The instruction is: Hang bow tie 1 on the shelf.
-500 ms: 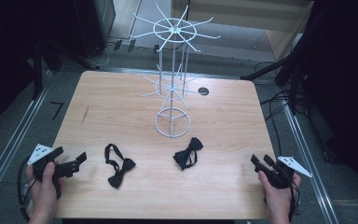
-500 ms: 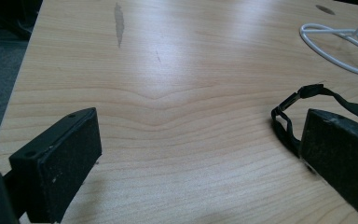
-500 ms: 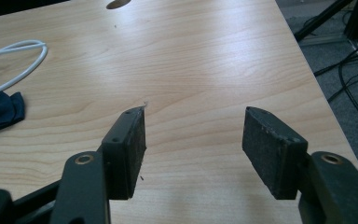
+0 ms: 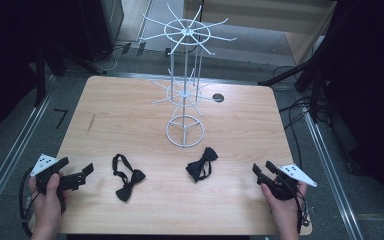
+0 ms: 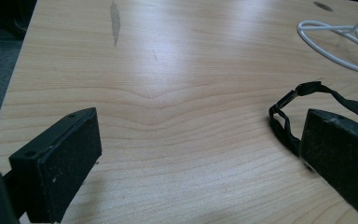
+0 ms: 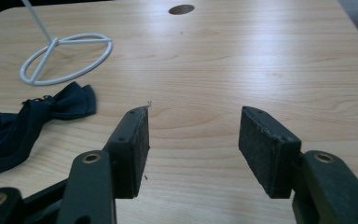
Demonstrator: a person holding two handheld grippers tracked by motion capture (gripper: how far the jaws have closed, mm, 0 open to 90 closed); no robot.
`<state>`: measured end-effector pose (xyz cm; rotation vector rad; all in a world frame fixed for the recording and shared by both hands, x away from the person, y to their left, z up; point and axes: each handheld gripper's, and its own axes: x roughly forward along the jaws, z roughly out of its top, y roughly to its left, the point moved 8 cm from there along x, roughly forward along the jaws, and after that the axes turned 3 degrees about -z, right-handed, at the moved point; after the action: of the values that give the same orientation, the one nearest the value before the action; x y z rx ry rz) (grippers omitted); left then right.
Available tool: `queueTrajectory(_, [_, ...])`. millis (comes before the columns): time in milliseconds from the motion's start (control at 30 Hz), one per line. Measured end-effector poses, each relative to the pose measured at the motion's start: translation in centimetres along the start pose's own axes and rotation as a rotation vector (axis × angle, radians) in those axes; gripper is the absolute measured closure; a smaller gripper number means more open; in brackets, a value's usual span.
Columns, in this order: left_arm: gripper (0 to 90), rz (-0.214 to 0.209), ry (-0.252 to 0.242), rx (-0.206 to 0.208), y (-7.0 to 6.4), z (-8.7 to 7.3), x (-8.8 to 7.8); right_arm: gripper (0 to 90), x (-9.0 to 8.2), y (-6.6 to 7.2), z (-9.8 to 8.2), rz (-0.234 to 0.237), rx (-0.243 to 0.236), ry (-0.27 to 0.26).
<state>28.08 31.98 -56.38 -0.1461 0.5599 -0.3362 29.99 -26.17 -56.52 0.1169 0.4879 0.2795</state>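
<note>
Strap of left bow tie runs hidden behind hand-held gripper jaw

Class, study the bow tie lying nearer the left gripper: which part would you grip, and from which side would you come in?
Probably the narrow knot of the bow tie, where the two wings pinch together. Come down from above with the open left gripper, jaws straddling the knot. The tie lies flat on the table, so a side approach would likely just push it.

The left hand holds the left tool low at the near left corner of the worktop, jaws spread wide. The right hand holds the right tool at the near right, jaws likewise apart, gripping nothing.
</note>
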Motion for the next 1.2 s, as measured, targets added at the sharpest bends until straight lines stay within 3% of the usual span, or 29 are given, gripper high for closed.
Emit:
queueTrajectory(167, [0.0,-0.001,0.0,0.001,0.0,0.0,0.0,47.5,0.4,1.3,0.1,0.032,-0.005,0.006])
queueTrajectory(400, [0.0,-0.003,0.0,-0.001,0.0,0.0,0.0,51.5,0.7,3.8,0.7,0.116,-0.012,-0.002])
queueTrajectory(500, [0.0,-0.006,-0.002,-0.001,0.0,0.1,0.1,49.6,1.0,5.2,0.9,0.127,-0.08,-0.014])
queueTrajectory(633, [0.0,-0.01,-0.004,0.001,0.0,0.1,0.1,43.7,1.3,6.8,1.3,0.137,-0.107,-0.023])
queueTrajectory(767, [0.0,-0.008,-0.007,0.002,0.0,0.1,0.1,47.1,1.6,8.3,1.5,0.164,-0.14,-0.038])
queueTrajectory(900, [0.0,-0.008,-0.006,0.002,0.0,0.1,0.1,48.7,1.8,9.5,1.7,0.201,-0.128,-0.047])
queueTrajectory(1200, [0.0,-0.008,-0.006,0.001,0.0,0.1,0.1,48.8,2.0,10.6,2.1,0.22,-0.112,-0.055])
